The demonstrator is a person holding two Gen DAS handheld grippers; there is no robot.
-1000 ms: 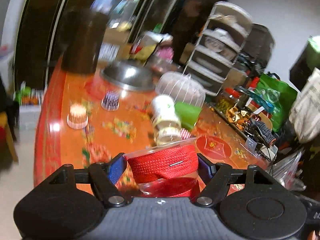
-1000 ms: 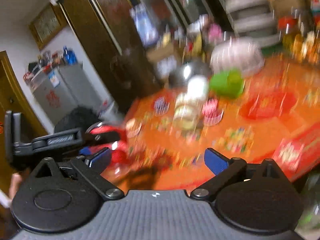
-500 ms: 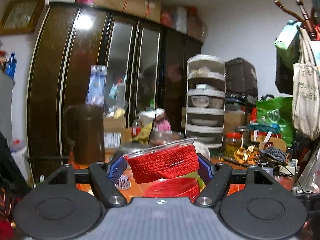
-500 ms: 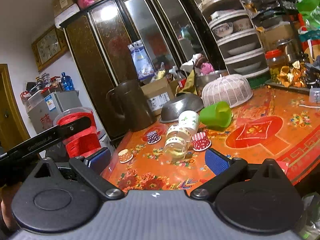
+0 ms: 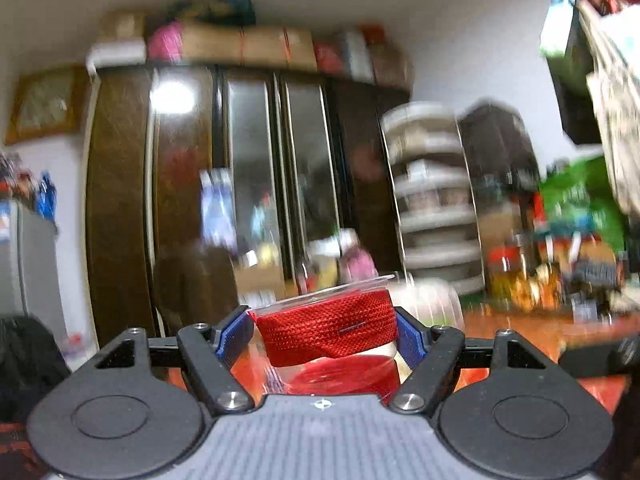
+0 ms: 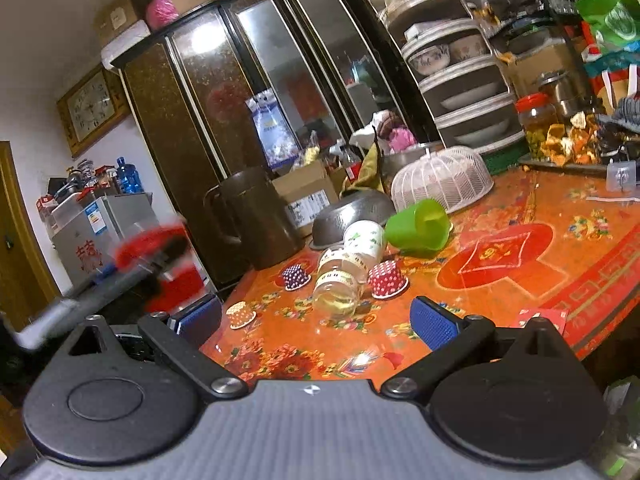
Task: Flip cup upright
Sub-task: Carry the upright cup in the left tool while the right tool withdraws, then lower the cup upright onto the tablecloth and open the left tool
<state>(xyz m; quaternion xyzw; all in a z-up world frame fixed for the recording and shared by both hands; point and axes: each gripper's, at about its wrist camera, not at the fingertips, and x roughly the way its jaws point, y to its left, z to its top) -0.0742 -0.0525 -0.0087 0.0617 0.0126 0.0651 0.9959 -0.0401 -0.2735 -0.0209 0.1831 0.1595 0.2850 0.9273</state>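
Left gripper [image 5: 326, 334] clamping the clear plastic cup [image 5: 328, 340] wrapped in red woven band, blue pads [image 5: 236, 338] pressing both sides, low centre of left wrist view. Cup sitting rim-up, slightly tilted, same grip as half a second ago. Left view now tilting further up and blurring: more ceiling and cabinet-top boxes [image 5: 240, 42] showing, orange table [image 5: 520, 330] dropping to a thin strip at lower right.

Right gripper [image 6: 316, 324] hanging wide open, holding nothing, bottom centre of right wrist view, framing barely changed. Cup and left gripper smearing as a red blur at mid left [image 6: 160, 264], sharper and higher a moment back.

Lying on the floral tablecloth [image 6: 500, 292], centre frame: green plastic cup [image 6: 418, 226] on its side, glass jar [image 6: 340, 282] tipped over touching a white printed cup [image 6: 366, 240], polka-dot cupcake liners [image 6: 386, 278] beside them. Mesh food cover [image 6: 442, 180] and steel bowl [image 6: 352, 216] behind.

Writing: red Chinese characters on the grey box [image 6: 90, 254] at left, unreadable in detail; wall clock [image 6: 88, 110] upper left; carton label too small.
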